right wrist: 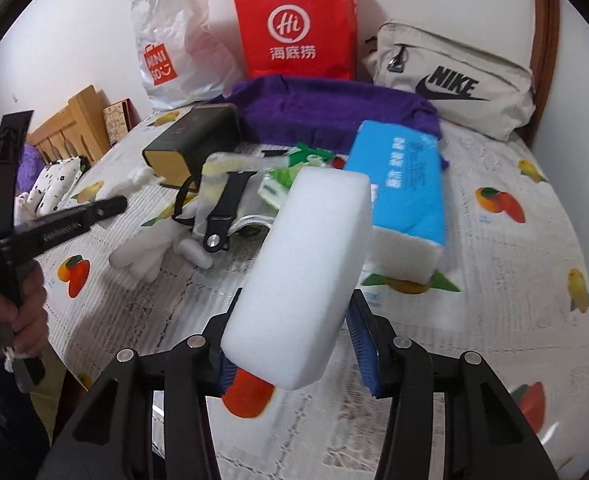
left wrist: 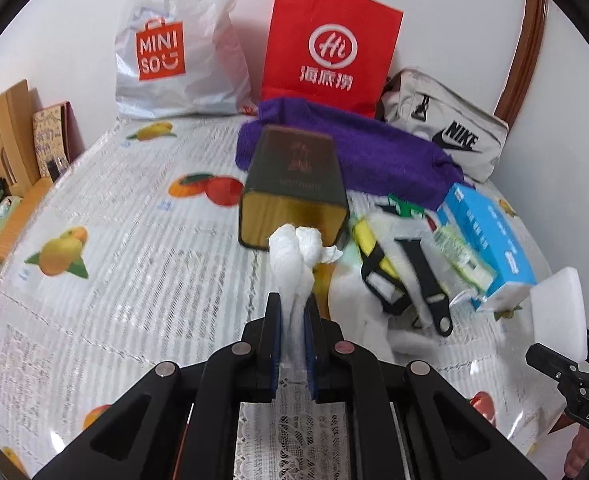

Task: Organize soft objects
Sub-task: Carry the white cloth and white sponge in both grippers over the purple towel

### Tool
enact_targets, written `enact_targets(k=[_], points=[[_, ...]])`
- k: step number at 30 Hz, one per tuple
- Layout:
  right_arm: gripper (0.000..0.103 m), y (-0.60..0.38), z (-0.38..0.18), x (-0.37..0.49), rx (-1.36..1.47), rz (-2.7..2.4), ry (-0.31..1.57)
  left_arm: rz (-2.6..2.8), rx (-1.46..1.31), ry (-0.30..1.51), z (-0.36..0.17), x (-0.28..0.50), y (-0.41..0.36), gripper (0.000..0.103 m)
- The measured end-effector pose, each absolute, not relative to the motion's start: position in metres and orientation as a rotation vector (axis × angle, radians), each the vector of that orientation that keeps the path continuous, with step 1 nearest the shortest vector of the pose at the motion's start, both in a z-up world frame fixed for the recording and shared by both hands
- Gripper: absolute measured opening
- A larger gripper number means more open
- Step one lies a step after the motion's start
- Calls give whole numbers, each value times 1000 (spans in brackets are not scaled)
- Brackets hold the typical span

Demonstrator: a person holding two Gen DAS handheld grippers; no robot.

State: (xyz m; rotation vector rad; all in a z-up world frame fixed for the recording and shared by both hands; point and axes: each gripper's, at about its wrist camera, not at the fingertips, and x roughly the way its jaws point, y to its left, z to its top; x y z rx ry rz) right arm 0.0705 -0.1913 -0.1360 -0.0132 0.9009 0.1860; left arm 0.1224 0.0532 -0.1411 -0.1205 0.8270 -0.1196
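Note:
My left gripper (left wrist: 292, 300) is shut on a crumpled white glove (left wrist: 294, 256), which sticks up out of the pads just in front of a dark green and gold tin (left wrist: 294, 196) lying on its side. My right gripper (right wrist: 296, 298) is shut on a white sponge block (right wrist: 306, 264) and holds it tilted above the table. The same sponge (left wrist: 558, 308) shows at the right edge of the left wrist view. A second white glove (right wrist: 142, 256) lies flat on the fruit-print tablecloth (left wrist: 134, 280). A hand holds the left gripper (right wrist: 110, 206) at the left of the right wrist view.
A purple towel (left wrist: 358, 152), red paper bag (left wrist: 330, 44), white Miniso bag (left wrist: 174, 52) and beige Nike pouch (left wrist: 446, 132) stand along the wall. A blue tissue pack (right wrist: 402, 184), black strap (right wrist: 224, 208) and small packets lie mid-table. A wooden chair (right wrist: 70, 128) stands at the left.

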Motion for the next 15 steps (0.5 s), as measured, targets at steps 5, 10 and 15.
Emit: enact_targets(k=[5, 10, 15], points=[[48, -213, -122, 76, 5, 146, 876, -95, -115, 807, -122, 127, 58, 10], [48, -225, -111, 93, 18, 129, 856, -93, -123, 796, -108, 141, 60, 10], [48, -227, -101, 117, 30, 140, 842, -78, -114, 792, -97, 161, 57, 10]])
